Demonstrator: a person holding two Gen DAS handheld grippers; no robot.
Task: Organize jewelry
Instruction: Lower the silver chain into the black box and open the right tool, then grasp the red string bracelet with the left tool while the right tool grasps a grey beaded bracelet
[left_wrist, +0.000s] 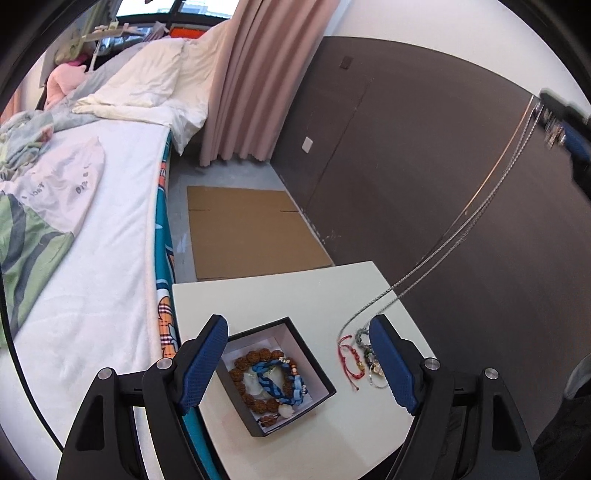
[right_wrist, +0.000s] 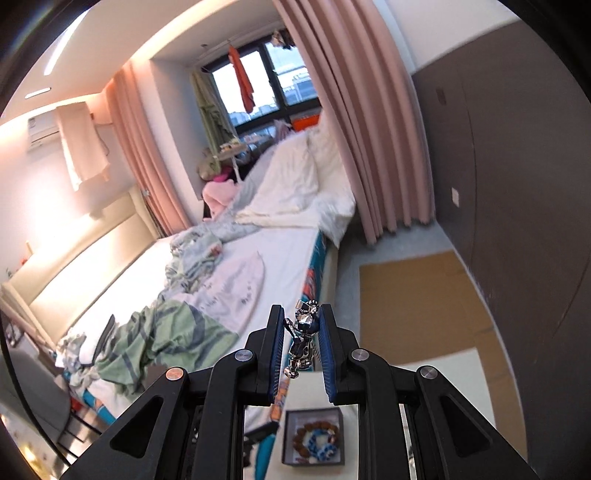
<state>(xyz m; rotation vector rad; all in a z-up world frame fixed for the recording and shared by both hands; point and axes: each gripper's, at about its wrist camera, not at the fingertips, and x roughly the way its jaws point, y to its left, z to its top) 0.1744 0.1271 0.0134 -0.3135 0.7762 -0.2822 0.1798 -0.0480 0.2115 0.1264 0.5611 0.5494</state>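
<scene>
A black box (left_wrist: 317, 400) with a white lining sits on the white table (left_wrist: 295, 295); it holds brown bead bracelets (left_wrist: 245, 360) and a blue braided one (left_wrist: 271, 380). My left gripper (left_wrist: 299, 334) is open above the box. Red string and bead bracelets (left_wrist: 354, 360) lie right of the box. My right gripper (right_wrist: 302, 314) is shut on a silver pendant (right_wrist: 304, 326), held high. Its silver chain (left_wrist: 480, 210) stretches from the table up to the right gripper (left_wrist: 565, 122) in the left wrist view. The box also shows in the right wrist view (right_wrist: 314, 437).
A bed (left_wrist: 92, 229) with crumpled bedding runs along the table's left side. Flat cardboard (left_wrist: 251, 229) lies on the floor beyond the table. A dark wall panel (left_wrist: 443, 147) stands to the right, a pink curtain (left_wrist: 255, 74) behind.
</scene>
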